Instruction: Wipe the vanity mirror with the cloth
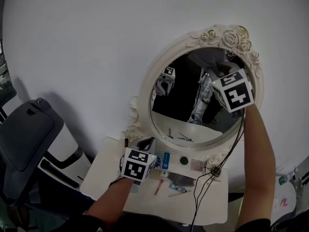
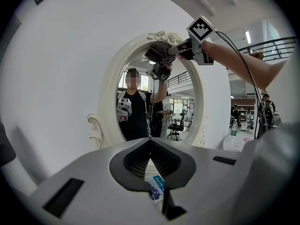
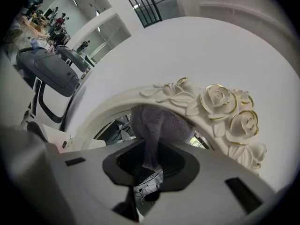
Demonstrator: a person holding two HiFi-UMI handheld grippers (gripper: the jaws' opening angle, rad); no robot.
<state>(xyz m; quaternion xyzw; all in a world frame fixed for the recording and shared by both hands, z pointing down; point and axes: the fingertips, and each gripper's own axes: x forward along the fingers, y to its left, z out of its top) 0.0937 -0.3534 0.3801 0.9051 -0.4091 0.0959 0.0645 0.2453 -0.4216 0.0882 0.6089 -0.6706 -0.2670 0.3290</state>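
The grey cloth (image 3: 159,121) is up at the top of the vanity mirror (image 1: 186,108), bunched against the glass just under the moulded roses (image 3: 218,102), edged in gold, that crown the white oval frame (image 1: 147,88). The right tongs (image 3: 149,159) are clenched on it: a fold of the cloth runs down between the 2 jaws, and the rest spreads out beyond their tips onto the glass. The person's right arm (image 1: 258,163) is stretched up to reach that spot, and a thin black cable (image 1: 231,151) hangs from that gripper past the frame's lower edge towards the worktop (image 1: 212,202). The left tongs (image 2: 150,144) hang low, in front of the bottom of the mirror and above the worktop, apart from the glass. Their jaws are pressed together with nothing held, and through the slit beneath the tips a small blue-and-white packet (image 2: 155,187) shows. The mirror stands at the back of the small white worktop, against a curved white wall (image 1: 96,42). By its foot lie the packet, a round green item (image 1: 184,160) and a red pen (image 1: 158,186). In the glass I can see the reflection of a person in a dark top with 1 arm raised. Left of the worktop stands a grey and white piece of equipment (image 1: 34,139).
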